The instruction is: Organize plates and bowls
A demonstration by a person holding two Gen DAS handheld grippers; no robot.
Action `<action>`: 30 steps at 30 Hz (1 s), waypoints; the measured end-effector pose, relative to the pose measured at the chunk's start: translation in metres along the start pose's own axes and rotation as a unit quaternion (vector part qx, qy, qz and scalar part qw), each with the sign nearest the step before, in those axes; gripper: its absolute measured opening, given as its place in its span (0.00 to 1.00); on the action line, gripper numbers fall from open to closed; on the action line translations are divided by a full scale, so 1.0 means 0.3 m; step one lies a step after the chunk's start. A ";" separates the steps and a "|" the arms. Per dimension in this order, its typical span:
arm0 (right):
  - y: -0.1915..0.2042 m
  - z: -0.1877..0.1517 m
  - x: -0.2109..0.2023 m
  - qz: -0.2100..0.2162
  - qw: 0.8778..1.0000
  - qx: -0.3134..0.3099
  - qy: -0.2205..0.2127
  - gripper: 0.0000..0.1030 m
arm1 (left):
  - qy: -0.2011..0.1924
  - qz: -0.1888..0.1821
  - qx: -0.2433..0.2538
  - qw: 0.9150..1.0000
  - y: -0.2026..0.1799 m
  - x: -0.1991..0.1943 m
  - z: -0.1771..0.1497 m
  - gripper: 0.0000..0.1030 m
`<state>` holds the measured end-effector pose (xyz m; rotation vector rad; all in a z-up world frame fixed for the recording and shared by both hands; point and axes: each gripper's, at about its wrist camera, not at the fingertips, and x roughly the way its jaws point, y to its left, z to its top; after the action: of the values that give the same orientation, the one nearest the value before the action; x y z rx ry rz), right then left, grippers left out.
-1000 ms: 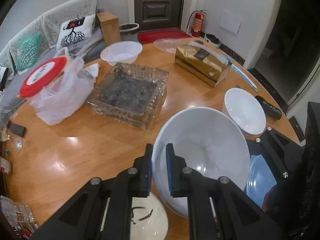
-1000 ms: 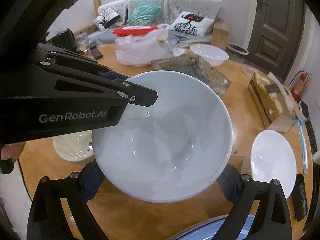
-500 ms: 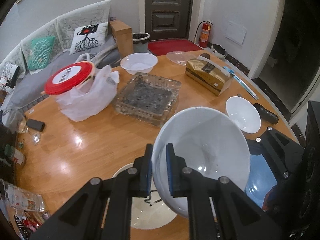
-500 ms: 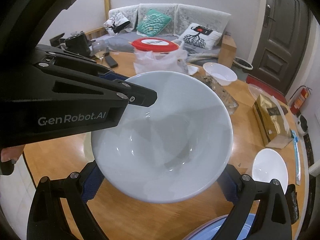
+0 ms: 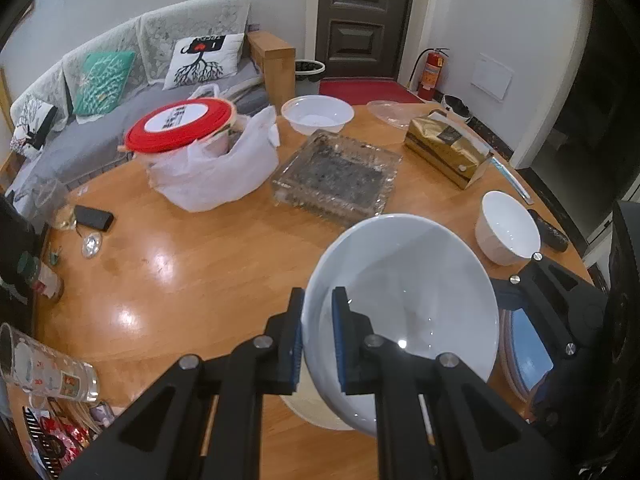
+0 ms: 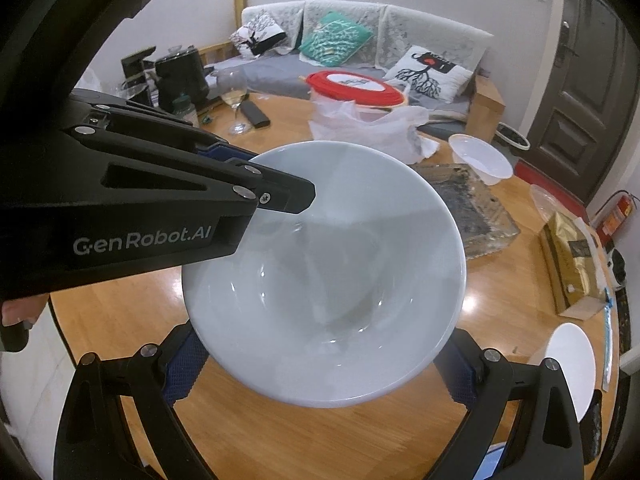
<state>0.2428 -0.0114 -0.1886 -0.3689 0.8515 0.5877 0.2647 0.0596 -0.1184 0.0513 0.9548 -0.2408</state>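
A large white bowl [image 5: 404, 316] is held in the air above the round wooden table [image 5: 192, 264]. My left gripper [image 5: 317, 336] is shut on its rim, one finger inside and one outside. My right gripper [image 6: 320, 368] spans the same bowl [image 6: 324, 280] from below, its blue pads against both sides. A small white bowl [image 5: 506, 228] stands on the table at the right and shows in the right wrist view [image 6: 568, 356]. A blue plate [image 5: 528, 344] lies under the right gripper. A cream plate [image 5: 312, 408] lies beneath the bowl.
On the table stand a glass ashtray [image 5: 340, 176], a red-lidded tub in a plastic bag [image 5: 200, 152], a translucent plastic bowl [image 5: 316, 114], a gold box [image 5: 448, 152], a wine glass [image 6: 236, 104] and a lying mug [image 5: 44, 368]. A sofa lies beyond.
Both grippers have risen with the large white bowl; the table now looks farther below and more of it shows. The grip has not changed.
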 end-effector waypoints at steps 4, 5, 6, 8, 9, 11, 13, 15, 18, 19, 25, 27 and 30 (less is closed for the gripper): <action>0.018 0.004 0.031 0.005 1.000 -0.003 0.010 0.92 | 0.007 -0.002 -0.008 1.000 0.033 0.026 -0.013 0.09; 0.022 0.005 0.042 0.007 1.000 -0.003 0.013 0.92 | 0.010 -0.004 -0.011 1.000 0.042 0.034 -0.017 0.09; 0.024 0.005 0.050 0.008 1.000 -0.003 0.017 0.92 | 0.012 -0.005 -0.014 1.000 0.049 0.039 -0.021 0.09; 0.028 0.004 0.065 0.010 1.000 -0.003 0.023 0.92 | 0.016 -0.007 -0.016 1.000 0.060 0.052 -0.024 0.09; 0.031 0.002 0.069 0.011 1.000 -0.003 0.025 0.92 | 0.018 -0.007 -0.017 1.000 0.064 0.059 -0.028 0.09; 0.038 0.001 0.082 0.012 0.999 -0.005 0.032 0.92 | 0.022 -0.009 -0.019 1.000 0.074 0.072 -0.036 0.09; 0.044 0.001 0.092 0.012 0.999 -0.008 0.037 0.92 | 0.027 -0.010 -0.022 0.999 0.084 0.084 -0.045 0.09; 0.052 0.002 0.101 0.011 0.999 -0.010 0.040 0.92 | 0.030 -0.011 -0.026 0.999 0.096 0.097 -0.054 0.09; 0.060 0.001 0.110 0.011 0.999 -0.014 0.044 0.92 | 0.034 -0.014 -0.031 0.999 0.110 0.111 -0.065 0.09; 0.063 0.001 0.115 0.011 0.999 -0.015 0.046 0.92 | 0.035 -0.015 -0.032 0.999 0.112 0.112 -0.068 0.09; 0.072 0.001 0.140 0.011 0.998 -0.018 0.055 0.92 | 0.043 -0.017 -0.038 0.998 0.129 0.139 -0.085 0.09; 0.077 -0.001 0.148 0.011 0.998 -0.019 0.059 0.92 | 0.046 -0.019 -0.040 0.998 0.133 0.146 -0.089 0.09; 0.080 -0.005 0.157 0.012 0.998 -0.020 0.064 0.92 | 0.050 -0.018 -0.040 0.998 0.136 0.160 -0.096 0.09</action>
<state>0.2514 0.0223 -0.2284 -0.4368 0.9693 0.6083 0.2773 0.0950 -0.1766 -0.0277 1.0644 -0.2353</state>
